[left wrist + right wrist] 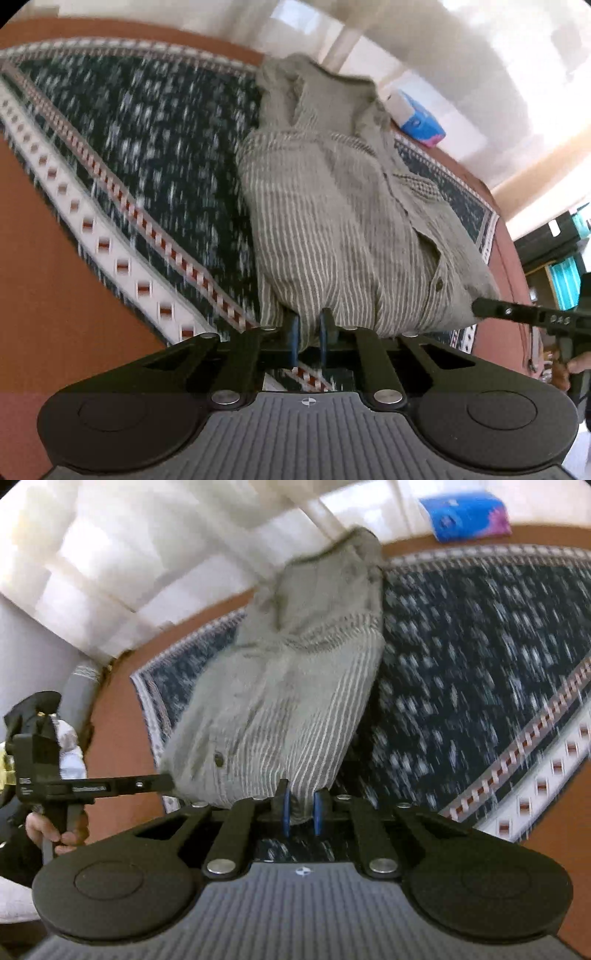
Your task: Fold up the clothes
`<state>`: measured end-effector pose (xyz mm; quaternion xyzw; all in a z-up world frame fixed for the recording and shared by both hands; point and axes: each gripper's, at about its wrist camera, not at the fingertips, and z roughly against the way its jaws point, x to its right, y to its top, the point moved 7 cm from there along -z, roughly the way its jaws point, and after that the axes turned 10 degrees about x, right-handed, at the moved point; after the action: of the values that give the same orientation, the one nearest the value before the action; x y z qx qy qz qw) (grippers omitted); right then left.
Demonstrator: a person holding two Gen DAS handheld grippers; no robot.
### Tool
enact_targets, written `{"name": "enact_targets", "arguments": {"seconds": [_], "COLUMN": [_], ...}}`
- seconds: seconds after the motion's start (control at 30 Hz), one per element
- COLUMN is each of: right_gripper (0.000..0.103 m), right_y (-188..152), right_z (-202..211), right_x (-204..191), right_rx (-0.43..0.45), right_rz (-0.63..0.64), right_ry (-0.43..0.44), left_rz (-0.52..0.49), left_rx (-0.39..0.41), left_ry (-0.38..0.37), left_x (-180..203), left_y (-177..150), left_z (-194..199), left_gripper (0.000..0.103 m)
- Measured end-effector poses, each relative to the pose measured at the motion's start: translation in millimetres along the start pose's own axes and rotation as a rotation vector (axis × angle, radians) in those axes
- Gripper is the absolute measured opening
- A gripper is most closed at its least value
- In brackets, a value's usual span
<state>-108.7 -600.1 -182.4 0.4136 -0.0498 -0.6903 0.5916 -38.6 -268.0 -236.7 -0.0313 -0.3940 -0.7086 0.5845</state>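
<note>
I hold a pair of tongs in each hand, both angled down toward a grey-green striped shirt (332, 221) that lies lengthwise on a dark blue patterned cloth (155, 147) spread over a reddish-brown desk (48, 280). My left tongs (309, 328) are closed on the shirt's near hem, a fold of striped fabric pinched between their blue pads. My right tongs (301, 808) are likewise clamped on the near hem, further along toward the buttoned front edge, with fabric bunched between their pads. In the left wrist view the right tongs show as a black arm reaching in from the right edge, its tip touching the hem corner. In the right wrist view the left tongs reach in from the left, with fingers of my left hand (55, 830) wrapped round their handle. The shirt's collar end points away from me, toward pale curtains. A blue tissue packet (417, 118) sits near the collar, at the desk's far edge. Both views are motion-blurred.
</note>
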Motion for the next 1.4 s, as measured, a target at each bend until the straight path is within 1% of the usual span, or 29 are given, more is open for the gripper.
{"name": "enact_targets", "arguments": {"seconds": [0.1, 0.13, 0.17, 0.2, 0.23, 0.27, 0.3, 0.33, 0.37, 0.4, 0.47, 0.57, 0.63, 0.67, 0.7, 0.73, 0.77, 0.83, 0.87, 0.97, 1.07, 1.17, 1.3, 1.4], "right_gripper": [0.014, 0.016, 0.021, 0.025, 0.024, 0.028, 0.036, 0.039, 0.041, 0.042, 0.046, 0.049, 0.051, 0.052, 0.055, 0.057, 0.059, 0.061, 0.062, 0.066, 0.066, 0.066, 0.066, 0.066], "right_y": [-21, -27, -32, -32, -33, -33, -30, -25, -19, -8, 19, 72, 115, 134, 152, 173, 188, 222, 233, 257, 262, 260, 262, 261], "right_z": [-4, -8, -13, -16, -18, -20, -19, -15, -11, -5, 8, 21, 22, 21, 20, 17, 12, -1, -9, -41, -87, -127, -164, -189], "right_x": [12, 16, 20, 21, 21, 22, 20, 18, 16, 13, 6, -10, -22, -27, -31, -36, -39, -43, -41, -31, -5, 21, 51, 70], "right_rx": [-0.034, -0.041, -0.048, -0.045, -0.042, -0.040, -0.051, -0.048, -0.044, -0.029, 0.004, 0.034, 0.014, -0.001, -0.017, -0.034, -0.044, -0.062, -0.053, -0.018, 0.002, 0.001, 0.002, -0.006], "right_rz": [0.004, 0.005, -0.001, -0.004, -0.007, -0.008, 0.011, 0.028, 0.045, 0.062, 0.096, 0.183, 0.255, 0.297, 0.340, 0.381, 0.405, 0.432, 0.430, 0.406, 0.339, 0.267, 0.187, 0.152], "right_ry": [-0.048, -0.066, -0.082, -0.085, -0.089, -0.092, -0.100, -0.101, -0.101, -0.091, -0.069, -0.019, 0.020, 0.026, 0.032, 0.033, 0.034, 0.038, 0.048, 0.064, 0.049, 0.024, 0.005, -0.004], "left_rz": [0.016, 0.026, 0.038, 0.047, 0.055, 0.055, 0.050, 0.044, 0.037, 0.030, 0.008, -0.060, -0.109, -0.141, -0.184, -0.227, -0.265, -0.320, -0.337, -0.327, -0.310, -0.274, -0.241, -0.236], "left_rx": [-0.020, -0.021, -0.020, -0.019, -0.020, -0.019, -0.017, -0.011, 0.002, 0.023, 0.079, 0.161, 0.205, 0.217, 0.227, 0.237, 0.245, 0.257, 0.259, 0.228, 0.178, 0.140, 0.094, 0.078], "left_ry": [0.019, 0.021, 0.022, 0.021, 0.020, 0.019, 0.018, 0.015, 0.010, 0.001, -0.012, -0.020, -0.020, -0.013, -0.005, 0.002, 0.013, 0.037, 0.049, 0.094, 0.137, 0.157, 0.159, 0.135], "left_x": [-8, -10, -12, -12, -12, -10, -8, -6, -3, 1, 10, 28, 41, 48, 54, 60, 65, 71, 71, 60, 40, 18, -4, -14], "left_y": [-10, -11, -12, -10, -8, -5, -1, 3, 10, 21, 46, 98, 133, 150, 169, 186, 201, 227, 238, 253, 255, 257, 260, 266], "left_z": [-8, -10, -11, -12, -12, -11, -8, -4, 1, 8, 20, 28, 28, 26, 23, 19, 13, -4, -15, -59, -105, -140, -174, -190], "left_gripper": [0.009, 0.012, 0.021, 0.026, 0.034, 0.035, 0.036, 0.038, 0.042, 0.045, 0.053, 0.060, 0.062, 0.064, 0.066, 0.069, 0.073, 0.078, 0.080, 0.080, 0.080, 0.080, 0.080, 0.080]}}
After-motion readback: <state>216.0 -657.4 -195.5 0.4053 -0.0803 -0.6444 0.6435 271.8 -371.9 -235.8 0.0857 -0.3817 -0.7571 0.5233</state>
